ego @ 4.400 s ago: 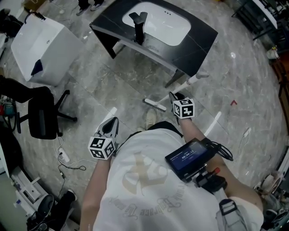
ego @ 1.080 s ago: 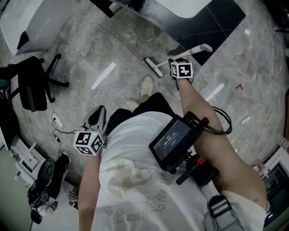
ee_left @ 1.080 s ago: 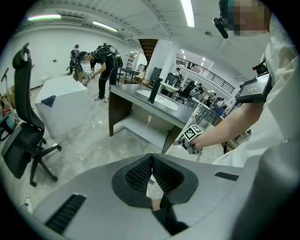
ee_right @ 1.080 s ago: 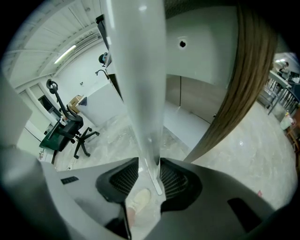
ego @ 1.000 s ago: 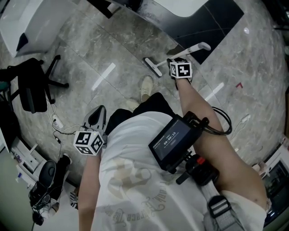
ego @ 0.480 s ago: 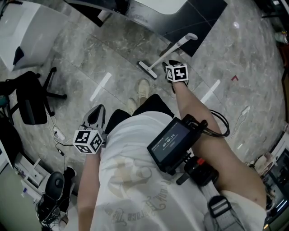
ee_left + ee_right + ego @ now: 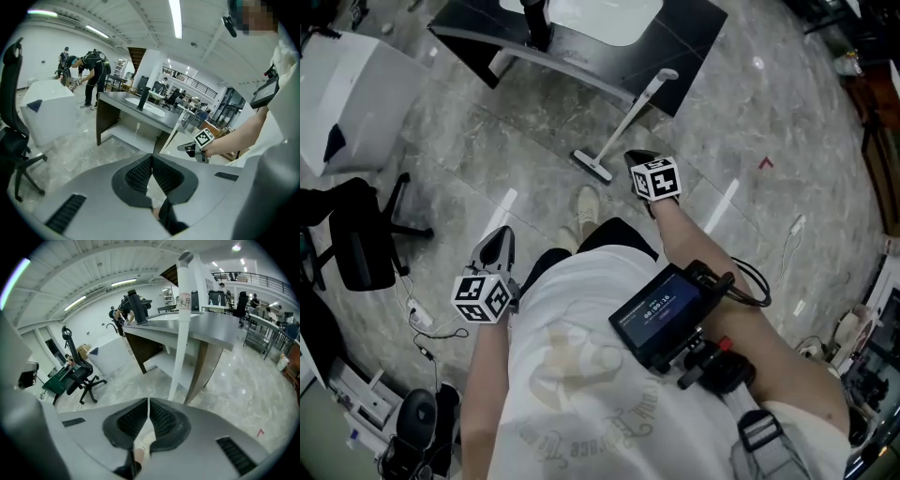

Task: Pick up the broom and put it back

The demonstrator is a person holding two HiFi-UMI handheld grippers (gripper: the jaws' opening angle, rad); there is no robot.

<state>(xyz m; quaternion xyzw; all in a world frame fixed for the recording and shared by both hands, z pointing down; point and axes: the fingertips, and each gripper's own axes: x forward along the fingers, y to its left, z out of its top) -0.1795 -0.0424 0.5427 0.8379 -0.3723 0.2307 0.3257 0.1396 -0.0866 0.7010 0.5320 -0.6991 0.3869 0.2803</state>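
The white broom [image 7: 630, 117] stands tilted, its head [image 7: 592, 167] on the floor and its handle top leaning on the edge of the black counter [image 7: 684, 42]. In the right gripper view the broom handle [image 7: 180, 324] rises straight ahead against that counter [image 7: 211, 329]. My right gripper [image 7: 632, 157] hangs a short way from the handle, not touching it; its jaws [image 7: 148, 401] are closing with nothing between them. My left gripper [image 7: 497, 236] is held low by my left side, shut and empty [image 7: 151, 157]. From the left gripper view the broom handle [image 7: 172, 136] and right gripper [image 7: 186, 147] both show.
A white sink [image 7: 595, 14] is set in the counter. A black office chair [image 7: 356, 234] and a white box [image 7: 337, 56] stand at the left. Cables [image 7: 422, 323] lie on the floor near my left side. My shoe [image 7: 586, 202] is close to the broom head. People [image 7: 93, 70] work far behind.
My right gripper has come off the broom handle and risen away from it. The broom stays leaning on the counter. My left gripper has kept its place.
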